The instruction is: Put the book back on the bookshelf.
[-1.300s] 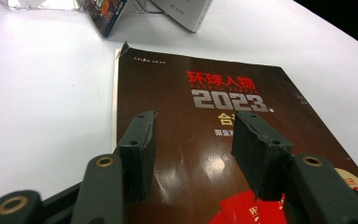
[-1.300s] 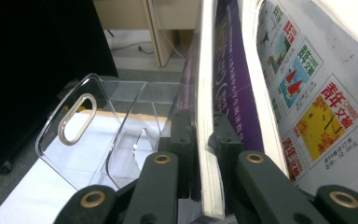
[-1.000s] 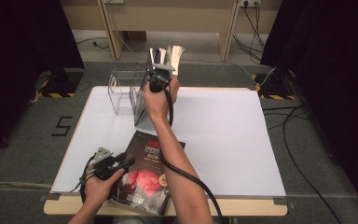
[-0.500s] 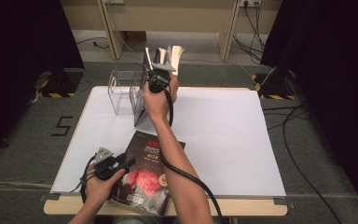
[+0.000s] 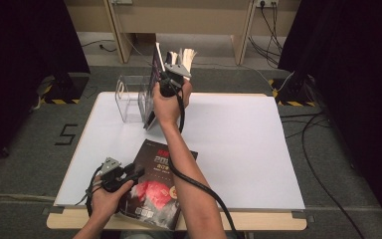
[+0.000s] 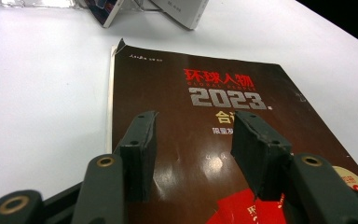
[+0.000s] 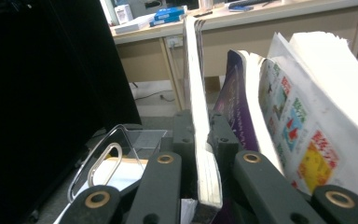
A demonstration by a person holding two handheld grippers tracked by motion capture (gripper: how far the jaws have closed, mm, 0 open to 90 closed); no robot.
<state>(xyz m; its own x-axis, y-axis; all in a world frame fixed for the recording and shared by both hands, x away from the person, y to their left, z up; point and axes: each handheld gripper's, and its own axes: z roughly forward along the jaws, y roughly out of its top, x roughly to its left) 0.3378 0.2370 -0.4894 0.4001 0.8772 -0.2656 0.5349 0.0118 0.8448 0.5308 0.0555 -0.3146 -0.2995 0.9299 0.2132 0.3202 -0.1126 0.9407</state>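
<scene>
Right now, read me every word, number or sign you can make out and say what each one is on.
"环球人物" in red: cover of the dark magazine lying on the table.
"2023" in grey: same cover, just below.
"5": floor left of the table.
Smaller print on that cover and on the colourful pages of the standing magazines: too small or blurred to read.

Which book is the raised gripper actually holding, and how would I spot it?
On the white table, look to the far left corner, where a clear plastic rack stands. Just right of it, the right gripper is clamped on a thin upright book. Unlike the dark magazine lying flat, it stands on edge.
</scene>
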